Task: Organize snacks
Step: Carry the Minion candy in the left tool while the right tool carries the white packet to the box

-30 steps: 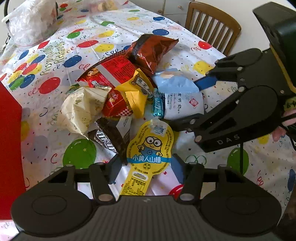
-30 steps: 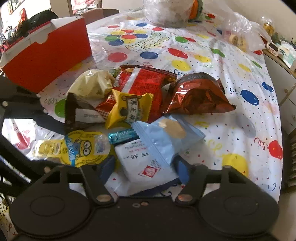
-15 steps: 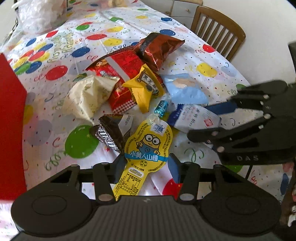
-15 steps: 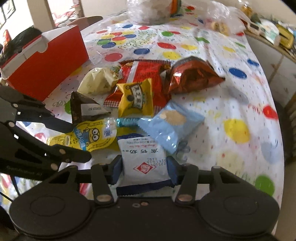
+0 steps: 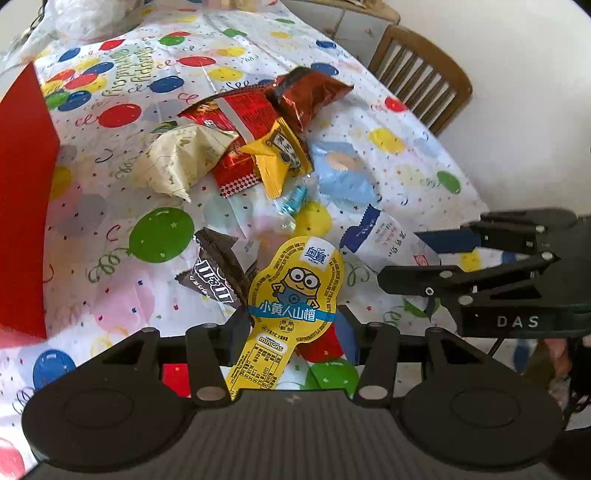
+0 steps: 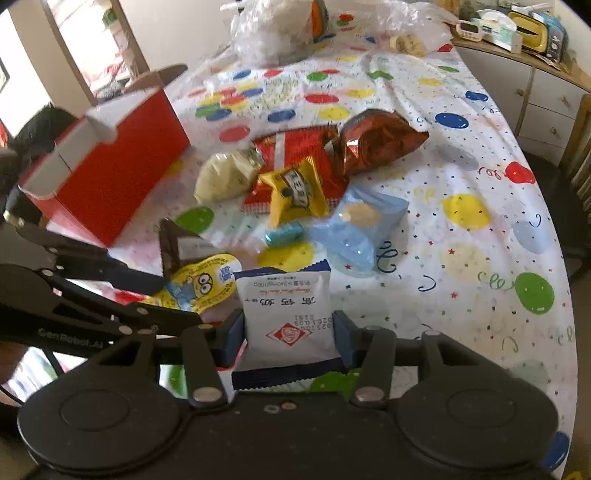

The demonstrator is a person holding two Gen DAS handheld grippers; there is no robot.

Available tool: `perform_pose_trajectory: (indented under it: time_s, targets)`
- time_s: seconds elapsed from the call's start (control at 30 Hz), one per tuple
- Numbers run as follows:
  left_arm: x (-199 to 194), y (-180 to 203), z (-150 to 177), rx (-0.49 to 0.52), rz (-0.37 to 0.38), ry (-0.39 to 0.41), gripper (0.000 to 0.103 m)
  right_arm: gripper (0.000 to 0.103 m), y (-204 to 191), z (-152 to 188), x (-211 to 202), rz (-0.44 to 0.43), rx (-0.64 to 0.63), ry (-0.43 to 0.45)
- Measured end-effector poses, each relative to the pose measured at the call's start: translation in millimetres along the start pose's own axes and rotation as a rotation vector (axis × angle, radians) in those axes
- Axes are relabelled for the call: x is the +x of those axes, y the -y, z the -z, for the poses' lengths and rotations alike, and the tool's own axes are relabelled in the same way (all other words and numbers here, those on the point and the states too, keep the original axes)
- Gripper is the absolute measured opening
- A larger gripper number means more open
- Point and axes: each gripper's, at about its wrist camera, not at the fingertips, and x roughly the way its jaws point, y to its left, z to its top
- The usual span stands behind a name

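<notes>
My left gripper (image 5: 293,328) is shut on a yellow Minions snack packet (image 5: 295,288), held across its width just off the tablecloth. My right gripper (image 6: 288,332) is shut on a white sachet with a red diamond logo (image 6: 284,310). The left wrist view shows that sachet (image 5: 388,240) between the right gripper's fingers (image 5: 410,258). The two grippers sit side by side at the near table edge. The snack pile lies beyond them: a dark chocolate packet (image 5: 218,273), cream bag (image 5: 181,162), red bag (image 5: 236,110), brown foil bag (image 5: 310,92), small yellow packet (image 5: 280,155), light blue packet (image 5: 343,173) and teal candy (image 5: 291,199).
An open red box (image 6: 110,173) stands on the left side of the balloon-print tablecloth (image 6: 461,221). Clear plastic bags (image 6: 277,33) sit at the far end. A wooden chair (image 5: 421,77) and a cabinet (image 6: 535,85) border the table's right side.
Both grippers have pulled back toward the near edge, each carrying its packet. The white sachet has come away from the light blue packet, and the Minions packet from the pile.
</notes>
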Motion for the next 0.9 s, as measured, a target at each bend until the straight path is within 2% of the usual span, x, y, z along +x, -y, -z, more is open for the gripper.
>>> perform_pose_trajectory:
  time_s: [0.3,0.63,0.9]
  targets:
    - [-20,-11,-1,-0.060,0.049,0.037,0.049,0.049,-12,-1,-14,-0.010,0.028,0.030]
    - [-49,-13,-8,-0.075,0.086,0.117,0.049,0.049,-18,-10,-29,-0.015,0.047,0.096]
    - [-31,-19,-5,-0.039,0.015,0.098,0.049,0.049,-17,-8,-26,-0.011,0.056,0.090]
